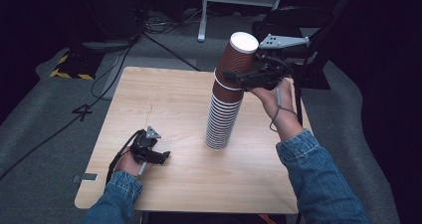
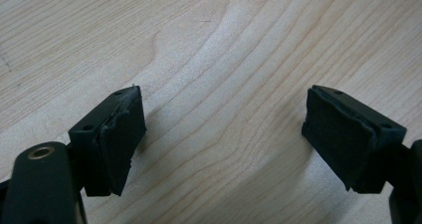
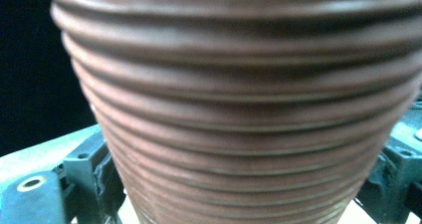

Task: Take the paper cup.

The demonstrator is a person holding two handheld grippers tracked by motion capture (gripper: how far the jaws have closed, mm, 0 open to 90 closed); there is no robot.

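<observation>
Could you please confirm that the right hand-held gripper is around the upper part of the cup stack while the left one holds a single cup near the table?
Not quite: the left hand-held gripper holds nothing; the left gripper view shows open jaws over bare table. The right hand-held gripper is indeed around the cup stack.

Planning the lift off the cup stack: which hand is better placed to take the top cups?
Right. The right gripper already has its fingers on either side of the upper brown cups of the cup stack. The left gripper rests open on the table, apart from the stack.
</observation>
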